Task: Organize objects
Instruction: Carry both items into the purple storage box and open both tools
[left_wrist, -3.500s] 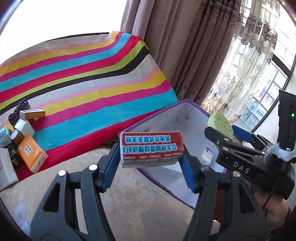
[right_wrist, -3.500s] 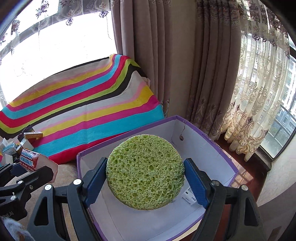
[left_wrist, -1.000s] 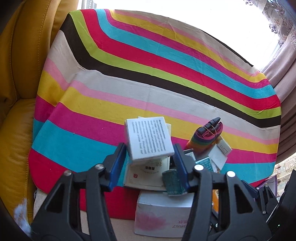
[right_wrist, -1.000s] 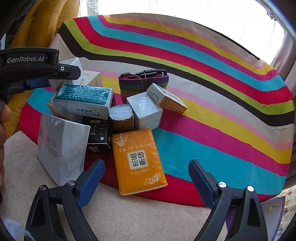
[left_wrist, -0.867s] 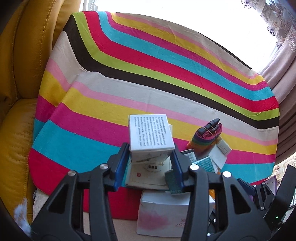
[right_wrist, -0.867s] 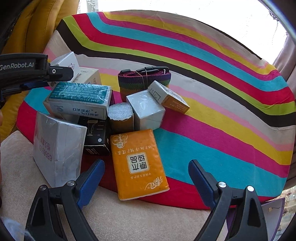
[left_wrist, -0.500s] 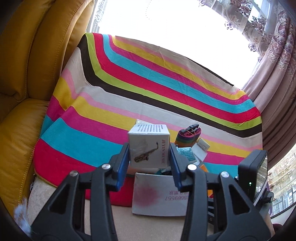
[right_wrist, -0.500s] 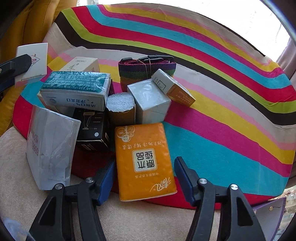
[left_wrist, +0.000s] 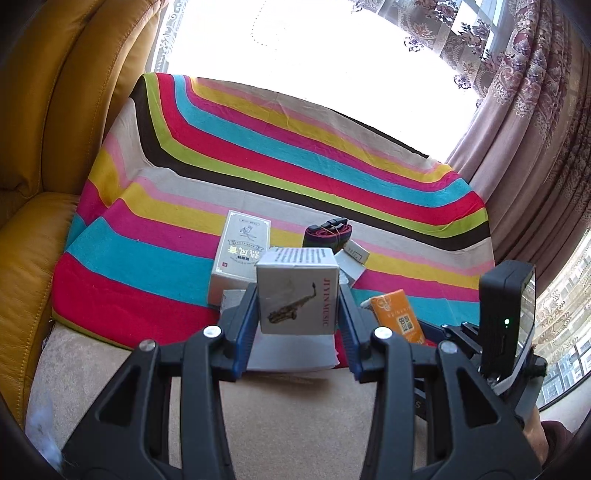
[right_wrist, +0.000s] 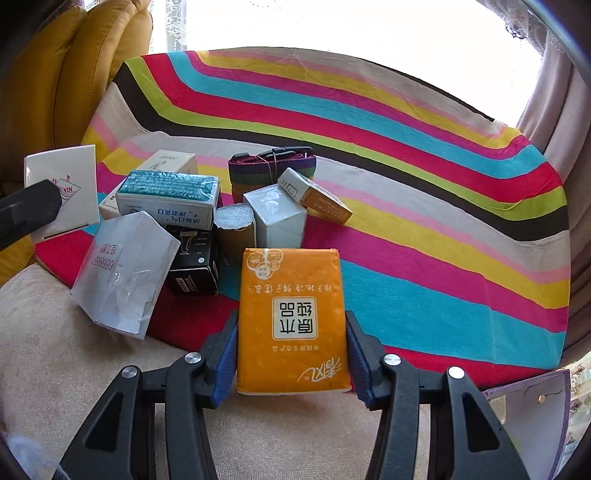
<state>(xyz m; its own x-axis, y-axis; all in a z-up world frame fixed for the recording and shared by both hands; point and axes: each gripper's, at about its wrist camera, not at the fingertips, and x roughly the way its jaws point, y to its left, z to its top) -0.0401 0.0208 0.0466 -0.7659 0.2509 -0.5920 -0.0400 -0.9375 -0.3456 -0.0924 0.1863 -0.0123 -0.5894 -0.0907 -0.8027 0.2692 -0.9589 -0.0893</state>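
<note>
My left gripper (left_wrist: 297, 306) is shut on a white cube box with a saxophone picture (left_wrist: 291, 273), held up in front of the pile. The same box (right_wrist: 61, 188) shows at the left edge of the right wrist view. In that view my right gripper (right_wrist: 291, 325) has its jaws closing on an orange tissue pack (right_wrist: 291, 280), and both blue pads touch its long sides. The pack lies at the near edge of the striped cloth (right_wrist: 406, 155); it also shows as the orange pack (left_wrist: 399, 317) at the right of the left wrist view.
A pile stays on the cloth: a teal-topped box (right_wrist: 168, 199), a white bag (right_wrist: 122, 273), a black box (right_wrist: 194, 266), a silver cube (right_wrist: 277, 218), a striped strap (right_wrist: 271, 170). A yellow leather sofa (left_wrist: 55, 147) stands left, curtains (left_wrist: 535, 129) right, a purple box's corner (right_wrist: 528, 406) lower right.
The left gripper lifted the white box off the pile and drew back. The right gripper's jaws came in from wide open onto the orange pack's sides.
</note>
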